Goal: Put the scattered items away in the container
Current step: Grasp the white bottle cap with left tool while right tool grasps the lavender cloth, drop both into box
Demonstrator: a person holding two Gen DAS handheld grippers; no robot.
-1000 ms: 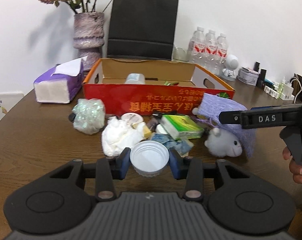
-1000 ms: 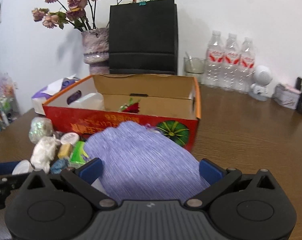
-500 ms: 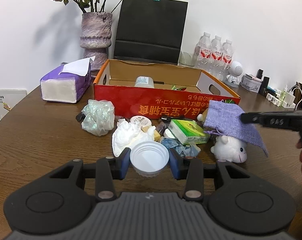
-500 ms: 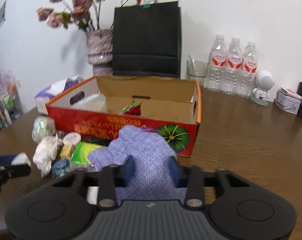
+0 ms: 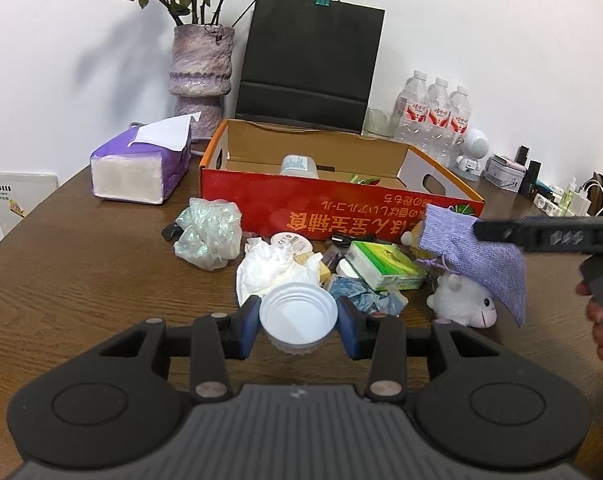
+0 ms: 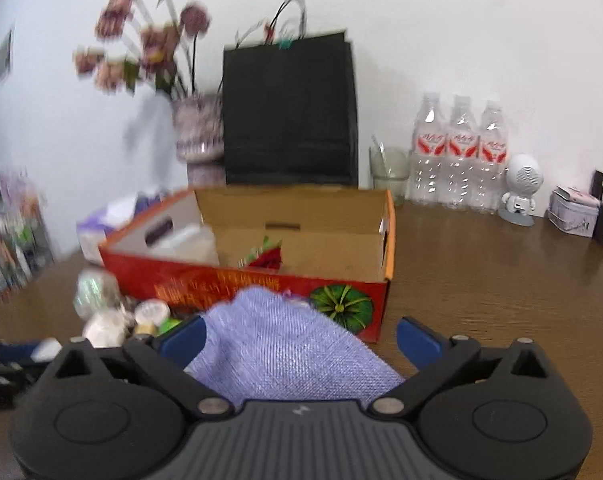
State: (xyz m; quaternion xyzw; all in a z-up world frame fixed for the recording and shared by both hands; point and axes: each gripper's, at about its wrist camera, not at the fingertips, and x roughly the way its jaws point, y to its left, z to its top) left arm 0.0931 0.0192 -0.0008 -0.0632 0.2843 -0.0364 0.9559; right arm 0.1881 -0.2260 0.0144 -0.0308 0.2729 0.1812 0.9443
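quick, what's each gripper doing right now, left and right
Left gripper: closed on the white plastic cup.
Right gripper: fingers opening, spread wide; the purple cloth pouch lies between them, not clamped.

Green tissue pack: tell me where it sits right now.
In the left wrist view the green tissue pack lies on the table right of centre, in front of the red box, between the crumpled white tissue and the plush sheep.

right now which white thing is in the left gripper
The white cup, between the left gripper pads; the crumpled tissue and plush sheep lie loose.
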